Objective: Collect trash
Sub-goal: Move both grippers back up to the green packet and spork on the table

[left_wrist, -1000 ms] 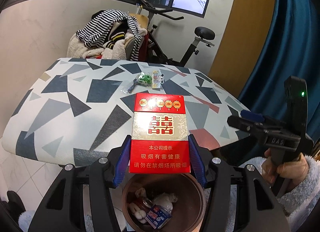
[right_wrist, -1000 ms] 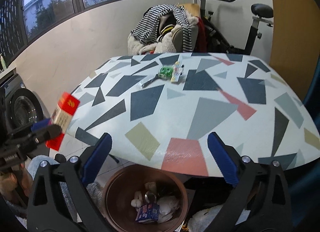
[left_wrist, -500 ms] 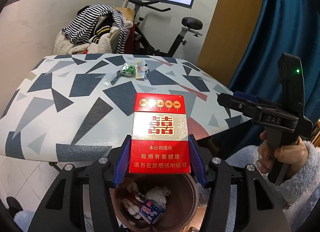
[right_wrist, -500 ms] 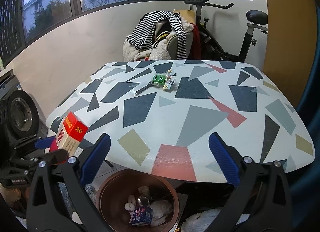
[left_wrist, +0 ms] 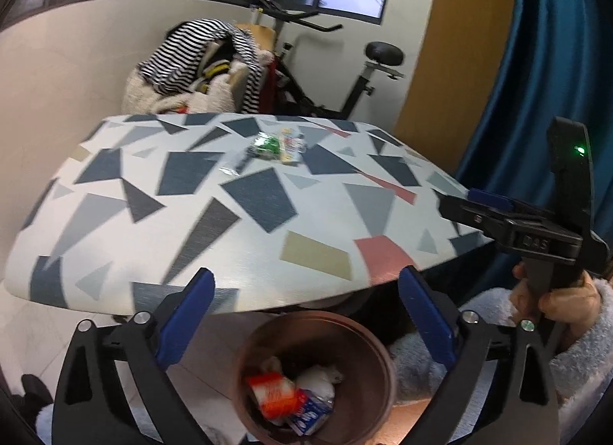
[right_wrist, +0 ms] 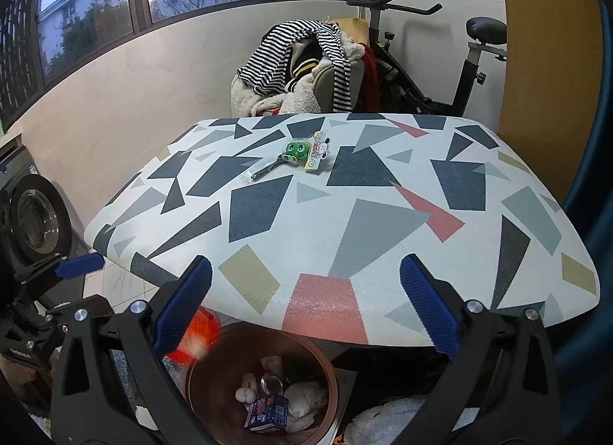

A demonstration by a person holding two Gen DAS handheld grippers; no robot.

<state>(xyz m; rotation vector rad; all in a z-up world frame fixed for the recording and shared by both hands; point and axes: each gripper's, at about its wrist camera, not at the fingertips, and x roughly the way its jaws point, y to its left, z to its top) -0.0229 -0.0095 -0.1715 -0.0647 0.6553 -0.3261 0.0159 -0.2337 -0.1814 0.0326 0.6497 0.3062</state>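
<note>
My left gripper [left_wrist: 306, 314] hangs over the brown bin [left_wrist: 356, 360], its jaws opening wide with nothing between them. The red cigarette pack [left_wrist: 270, 395] is a blur inside the bin, on top of other rubbish. In the right wrist view the same pack [right_wrist: 195, 341] is a red smear at the bin's [right_wrist: 318, 360] left rim. My right gripper [right_wrist: 306, 303] stands open and empty over the near edge of the patterned table [right_wrist: 383, 215]. A green toy packet [right_wrist: 302, 151] and a black item in a clear wrapper [right_wrist: 268, 169] lie at the table's far side.
The bin stands on the floor under the table's near edge. A chair heaped with clothes [right_wrist: 306, 73] and an exercise bike [right_wrist: 471, 61] are behind the table. A washing machine [right_wrist: 34, 222] is at the left, a blue curtain [left_wrist: 555, 61] at the right.
The left gripper's jaws have opened and let go of the red cigarette pack, which has dropped to the bin. The right gripper has stayed open.
</note>
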